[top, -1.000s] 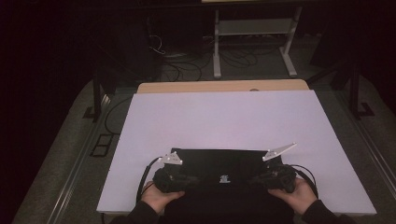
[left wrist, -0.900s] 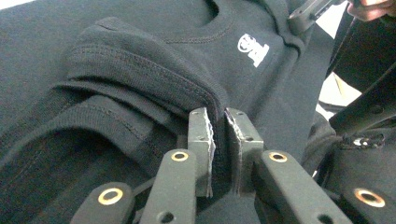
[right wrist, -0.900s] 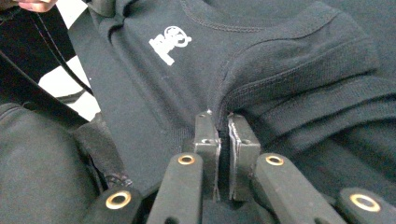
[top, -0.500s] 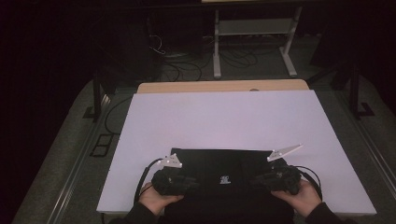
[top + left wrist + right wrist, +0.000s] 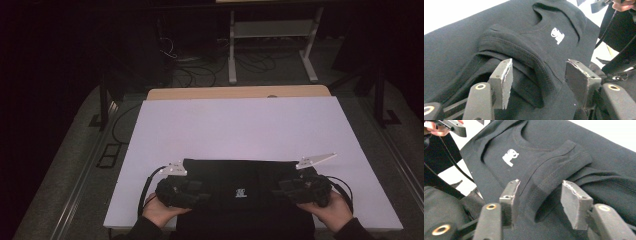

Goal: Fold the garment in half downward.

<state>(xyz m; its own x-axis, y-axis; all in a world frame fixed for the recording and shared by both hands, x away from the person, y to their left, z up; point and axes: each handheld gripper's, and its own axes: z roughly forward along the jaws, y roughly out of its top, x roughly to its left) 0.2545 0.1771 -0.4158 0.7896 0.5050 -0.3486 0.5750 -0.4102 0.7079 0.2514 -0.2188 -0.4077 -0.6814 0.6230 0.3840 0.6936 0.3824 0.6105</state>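
My left tool (image 5: 537, 82) and right tool (image 5: 540, 203) have just been opening, releasing the folded black cotton T-shirt (image 5: 240, 185), which lies flat on the white worktop (image 5: 240, 125) beneath both tools.

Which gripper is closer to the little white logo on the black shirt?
Right, but only slightly. The white logo sits near the middle of the black shirt. The right gripper rests just to its right; the left gripper lies a bit farther off on its left.

Dark room, white table (image 5: 240, 130), cables (image 5: 200, 70) on floor.
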